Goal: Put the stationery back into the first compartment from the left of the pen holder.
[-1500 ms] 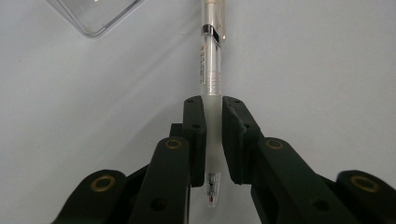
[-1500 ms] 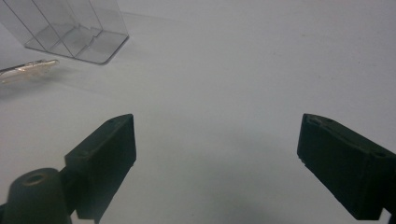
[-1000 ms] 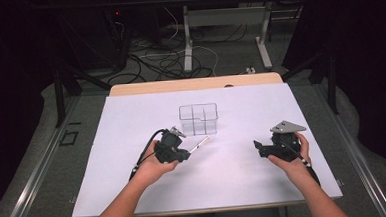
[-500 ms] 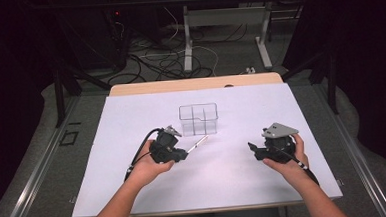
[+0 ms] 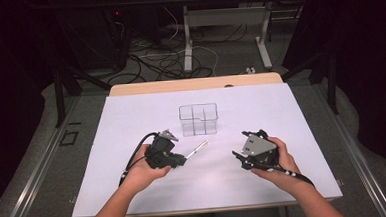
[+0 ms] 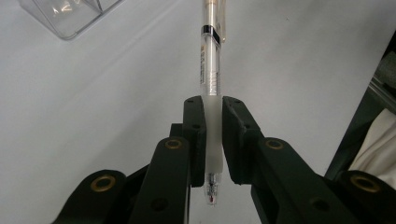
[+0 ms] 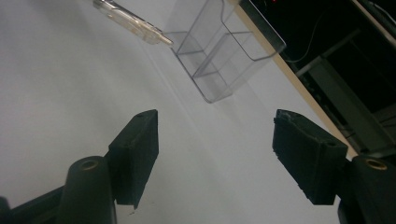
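A clear pen (image 5: 195,149) with a black band sticks out of my left gripper (image 5: 182,160), pointing up and right toward a clear divided box (image 5: 198,119). In the left gripper view the jaws are shut on the pen (image 6: 208,70) at its frosted grip, with the gripper (image 6: 212,112) just above the white table and a box corner (image 6: 70,16) at the upper left. My right gripper (image 5: 239,156) is held to the right, aimed left. Its jaws (image 7: 215,135) have just been closing but stand apart with nothing between them; the pen end (image 7: 130,21) and box (image 7: 219,60) lie ahead.
A white sheet (image 5: 131,116) covers the table, with a wooden edge (image 5: 195,84) at the far side. Beyond it are cables (image 5: 168,64) on the floor and the legs of another table (image 5: 187,38). Dark floor lies to both sides.
My right hand has moved left toward the middle of the table, and its jaws have narrowed. The left hand with the pen has stayed nearly in place.
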{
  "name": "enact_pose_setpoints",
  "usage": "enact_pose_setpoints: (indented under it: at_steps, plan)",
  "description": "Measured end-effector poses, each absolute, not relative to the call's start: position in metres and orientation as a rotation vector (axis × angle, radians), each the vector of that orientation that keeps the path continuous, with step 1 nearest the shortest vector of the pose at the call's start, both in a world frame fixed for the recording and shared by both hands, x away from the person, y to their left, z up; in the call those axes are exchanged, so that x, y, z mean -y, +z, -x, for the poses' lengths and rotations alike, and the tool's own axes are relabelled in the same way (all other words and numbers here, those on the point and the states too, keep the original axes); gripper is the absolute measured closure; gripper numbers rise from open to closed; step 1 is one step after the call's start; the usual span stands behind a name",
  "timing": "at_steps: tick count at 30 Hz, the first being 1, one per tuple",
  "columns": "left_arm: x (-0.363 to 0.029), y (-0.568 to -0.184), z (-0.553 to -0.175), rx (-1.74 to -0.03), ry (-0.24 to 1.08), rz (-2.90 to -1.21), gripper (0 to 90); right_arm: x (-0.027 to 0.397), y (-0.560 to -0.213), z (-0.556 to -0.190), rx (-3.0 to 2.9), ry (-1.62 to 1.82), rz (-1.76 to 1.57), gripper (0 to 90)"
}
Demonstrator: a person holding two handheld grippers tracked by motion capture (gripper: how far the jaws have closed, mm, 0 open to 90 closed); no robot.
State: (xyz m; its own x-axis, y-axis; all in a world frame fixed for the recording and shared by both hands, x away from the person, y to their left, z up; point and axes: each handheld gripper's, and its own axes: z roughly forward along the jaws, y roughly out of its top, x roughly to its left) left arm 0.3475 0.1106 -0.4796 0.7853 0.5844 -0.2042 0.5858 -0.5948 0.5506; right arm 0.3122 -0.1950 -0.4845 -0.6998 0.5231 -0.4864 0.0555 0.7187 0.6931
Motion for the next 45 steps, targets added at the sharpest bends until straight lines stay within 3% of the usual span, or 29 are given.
enact_pose_setpoints:
  at_steps: [14,33,45]
  plan:
    - [-0.119,-0.476,-0.345,-0.901,-0.042,-2.326,80.2,0.145,-0.488,-0.316,-2.253,0.675,0.013,33.5]
    - [-0.127,-0.483,-0.352,-0.95,-0.066,-2.314,80.2,0.111,-0.495,-0.32,-2.224,0.653,0.145,33.5]
    - [-0.121,-0.485,-0.349,-0.953,-0.104,-2.323,80.2,0.105,-0.513,-0.302,-2.182,0.637,0.255,44.9]
